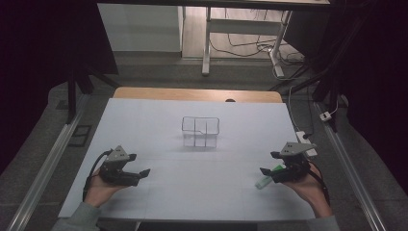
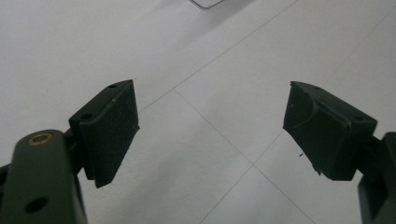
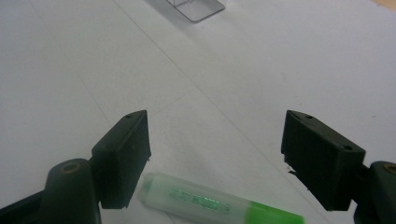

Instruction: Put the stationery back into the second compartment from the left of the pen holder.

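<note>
Two hand-held grippers: one in each of the person's hands, both down at the near edge of the tabletop, well apart from each other.
Left hand-held gripper: near left, jaws spread wide with nothing between them. In its own view you just see bare white surface and a couple of thin seam lines crossing between the pads.
Right hand-held gripper: near right, jaws also spread wide, not pinching anything. Its own view looks along the jaws toward the middle of the tabletop.
Green highlighter: lying flat on the tabletop right under the right hand-held gripper, pale translucent cap end toward the left jaw and the bright green body running off to the right. From the high view it pokes out just beside the jaws, pale end pointing near-left. Looks like it sits just beside the left pad, but I can't tell if they actually touch.
Clear organiser: small see-through box with dividers, standing upright around the middle of the tabletop, far from both grippers. A corner of it peeks in at the top of the right gripper view.
Tabletop cover: white sheet, with a wooden strip showing along the far edge.
</note>
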A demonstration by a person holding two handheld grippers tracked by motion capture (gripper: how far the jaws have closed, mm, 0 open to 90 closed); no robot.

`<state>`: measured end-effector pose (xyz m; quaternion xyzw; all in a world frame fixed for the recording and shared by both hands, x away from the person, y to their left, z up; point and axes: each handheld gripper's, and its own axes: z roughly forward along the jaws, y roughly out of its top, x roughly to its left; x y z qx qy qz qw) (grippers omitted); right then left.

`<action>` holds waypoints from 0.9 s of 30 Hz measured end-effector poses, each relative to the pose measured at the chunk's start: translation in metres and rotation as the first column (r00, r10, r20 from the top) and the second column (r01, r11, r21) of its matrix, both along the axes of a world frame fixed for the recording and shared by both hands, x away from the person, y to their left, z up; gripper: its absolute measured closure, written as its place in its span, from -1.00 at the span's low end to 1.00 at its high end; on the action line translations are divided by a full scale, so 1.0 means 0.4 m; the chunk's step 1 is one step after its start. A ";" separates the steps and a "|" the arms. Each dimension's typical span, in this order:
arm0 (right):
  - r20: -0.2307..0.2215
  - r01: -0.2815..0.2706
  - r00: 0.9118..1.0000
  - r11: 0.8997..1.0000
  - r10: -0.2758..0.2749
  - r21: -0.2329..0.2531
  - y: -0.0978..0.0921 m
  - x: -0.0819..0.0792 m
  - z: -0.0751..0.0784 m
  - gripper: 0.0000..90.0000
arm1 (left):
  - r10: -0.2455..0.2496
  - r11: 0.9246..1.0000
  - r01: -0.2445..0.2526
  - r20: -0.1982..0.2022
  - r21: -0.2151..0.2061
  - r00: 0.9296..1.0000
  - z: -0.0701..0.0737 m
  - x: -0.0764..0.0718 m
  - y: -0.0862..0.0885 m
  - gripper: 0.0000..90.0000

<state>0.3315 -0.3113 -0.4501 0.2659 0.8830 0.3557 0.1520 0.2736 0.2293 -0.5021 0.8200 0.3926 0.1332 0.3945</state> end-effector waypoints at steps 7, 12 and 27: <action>-0.016 -0.015 1.000 0.994 0.013 -0.105 -0.002 0.022 0.020 -0.44 | 0.003 1.000 -0.003 -0.007 -0.003 1.000 -0.004 -0.003 0.001 -0.60; -0.021 0.040 0.999 0.987 -0.044 -0.153 -0.019 0.052 0.024 -0.38 | 0.003 1.000 -0.003 -0.006 -0.007 1.000 -0.004 -0.007 0.003 -0.60; -0.156 -0.098 0.986 0.960 0.059 -0.261 -0.055 0.089 -0.004 -0.29 | 0.001 1.000 -0.001 -0.025 0.006 1.000 -0.016 -0.007 0.004 -0.60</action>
